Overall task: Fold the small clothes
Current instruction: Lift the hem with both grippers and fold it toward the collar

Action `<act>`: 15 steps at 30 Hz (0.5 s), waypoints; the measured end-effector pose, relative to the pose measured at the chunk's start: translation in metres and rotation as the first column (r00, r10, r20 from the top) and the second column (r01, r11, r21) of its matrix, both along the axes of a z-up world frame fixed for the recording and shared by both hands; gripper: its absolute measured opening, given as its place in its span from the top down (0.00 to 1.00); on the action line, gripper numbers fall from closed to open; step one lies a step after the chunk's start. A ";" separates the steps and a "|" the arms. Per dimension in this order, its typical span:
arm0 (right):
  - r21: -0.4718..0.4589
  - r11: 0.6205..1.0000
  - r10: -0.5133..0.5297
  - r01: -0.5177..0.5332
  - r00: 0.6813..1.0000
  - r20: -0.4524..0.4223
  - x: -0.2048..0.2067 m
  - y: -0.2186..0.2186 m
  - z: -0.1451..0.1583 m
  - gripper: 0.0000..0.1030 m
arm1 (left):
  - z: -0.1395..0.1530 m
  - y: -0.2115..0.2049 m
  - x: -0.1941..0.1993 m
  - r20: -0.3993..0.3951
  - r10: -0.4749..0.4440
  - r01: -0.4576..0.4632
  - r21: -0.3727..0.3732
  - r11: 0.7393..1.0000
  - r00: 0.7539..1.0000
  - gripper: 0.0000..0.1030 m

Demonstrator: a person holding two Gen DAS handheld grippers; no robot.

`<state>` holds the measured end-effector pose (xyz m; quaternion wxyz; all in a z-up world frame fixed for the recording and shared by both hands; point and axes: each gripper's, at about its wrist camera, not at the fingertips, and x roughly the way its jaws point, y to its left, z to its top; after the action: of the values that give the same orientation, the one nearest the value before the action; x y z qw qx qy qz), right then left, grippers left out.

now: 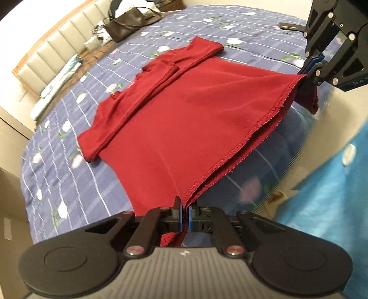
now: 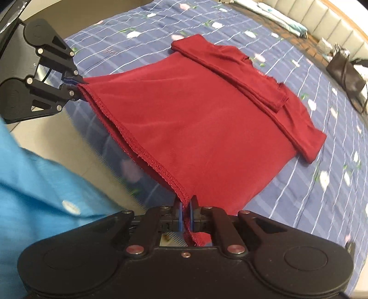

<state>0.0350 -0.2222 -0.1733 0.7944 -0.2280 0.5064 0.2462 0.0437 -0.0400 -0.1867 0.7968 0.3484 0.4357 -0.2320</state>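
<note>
Both the left gripper (image 1: 184, 215) and right gripper (image 2: 186, 215) pinch the red shirt's (image 1: 184, 119) near hem; uneven lifting could undo the folded sleeves (image 1: 138, 92).

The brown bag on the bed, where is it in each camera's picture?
Left wrist view: the brown bag lies at the top left, by the padded headboard.
Right wrist view: the brown bag sits at the far right edge, again near the headboard.
Shared landmark: the red shirt, spread mid-picture on the blue bedspread in both views.
</note>
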 end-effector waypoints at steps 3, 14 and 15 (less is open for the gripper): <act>0.017 0.999 -0.031 0.031 0.999 -0.039 -0.026 0.004 -0.002 0.95 | -0.002 0.011 -0.023 -0.051 0.002 -0.004 -0.022 1.000 0.999 0.97; 0.033 0.993 -0.116 0.116 0.993 -0.004 -0.042 0.009 0.008 0.95 | 0.011 0.022 -0.033 -0.062 0.034 -0.038 -0.067 0.997 0.998 0.96; 0.032 0.992 -0.119 0.118 0.993 0.009 -0.041 0.008 0.011 0.95 | 0.013 0.023 -0.031 -0.060 0.039 -0.043 -0.076 0.996 0.997 0.96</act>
<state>-0.0055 -0.2138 -0.1625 0.8139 -0.1865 0.5106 0.2052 0.0125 -0.0165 -0.1734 0.8012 0.3016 0.4566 -0.2422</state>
